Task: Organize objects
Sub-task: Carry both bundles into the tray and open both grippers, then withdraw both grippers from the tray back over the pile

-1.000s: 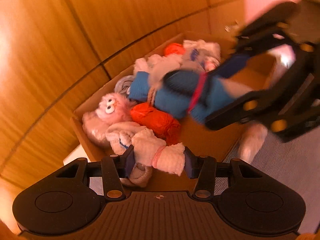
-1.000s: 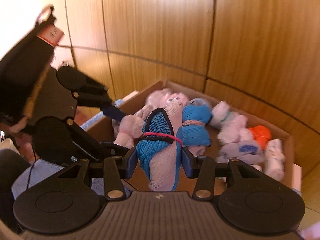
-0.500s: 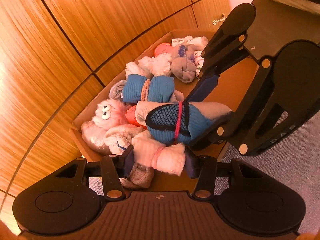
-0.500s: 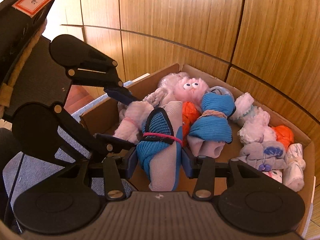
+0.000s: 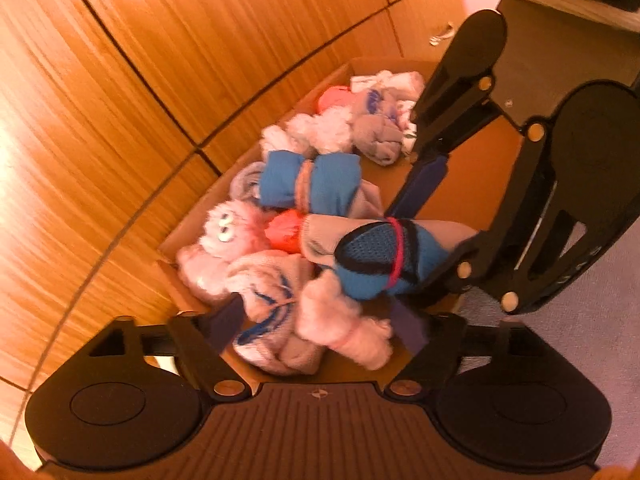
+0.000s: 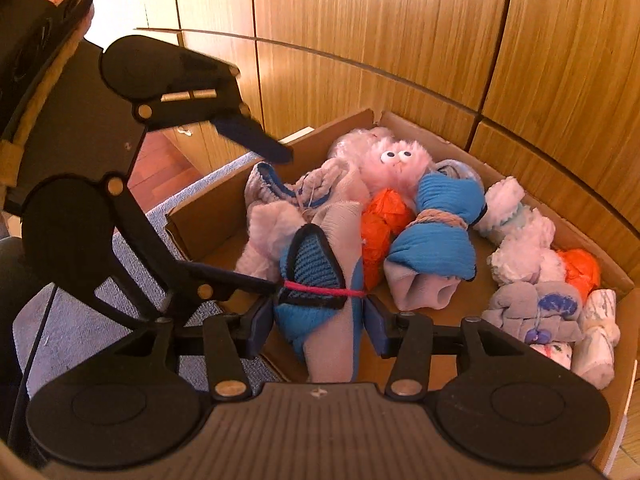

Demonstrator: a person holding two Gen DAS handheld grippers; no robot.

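L gripper (image 5: 316, 320) has just been opening: jaws now spread wide, pads clear of the pink roll (image 5: 340, 320), which lies loose between them at the near end of the box (image 5: 476, 168), leaning on the striped bundle (image 5: 268, 300) at its 9 o'clock. So that one reads as released. R gripper (image 6: 316, 316) is clamped on the blue roll (image 6: 320, 280), the one w/ a red band round its middle; its jaws have just been easing apart a little, but both pads look in contact w/ the cloth. Roll's long axis runs 12–6 in the R wrist view, i.e. along the fingers, top end tilted toward the box's far wall. It hangs over the box's near-left part, above the pink roll and beside the orange ball (image 6: 384, 224) at 1 o'clock. Key relation: bare cardboard floor shows at the roll's 4 o'clock, in front of the other blue roll (image 6: 436, 240); R hand is the one placed to set down there, prob. w/ a short drop. L gripper, at its 9 o'clock, sits close enough to be bumped.
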